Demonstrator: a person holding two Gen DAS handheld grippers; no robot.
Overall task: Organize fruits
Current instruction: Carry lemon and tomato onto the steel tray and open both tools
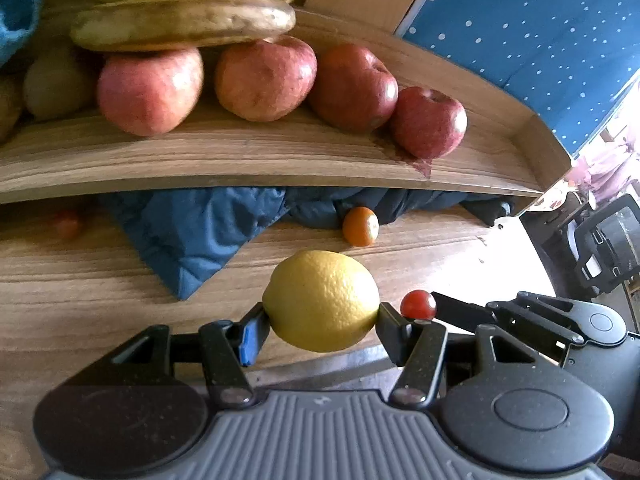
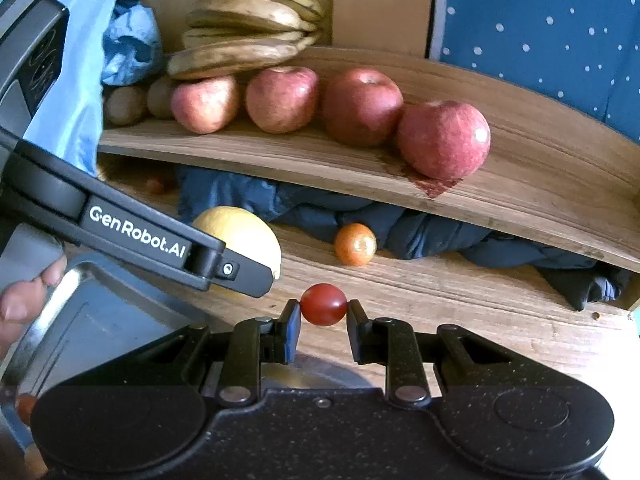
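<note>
Left wrist: left hand-held gripper [image 1: 320, 322] pinches lemon [image 1: 321, 300] lengthwise, sideways.

Yellow lemon [image 1: 321, 300] pinched in left claw [image 1: 320, 322], small red cherry tomato [image 2: 323, 304] in right claw [image 2: 323, 312]

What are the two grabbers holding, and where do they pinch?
The left gripper holds the lemon, pinched at its two opposite sides. The right gripper holds the small red tomato, also by its two sides.
</note>
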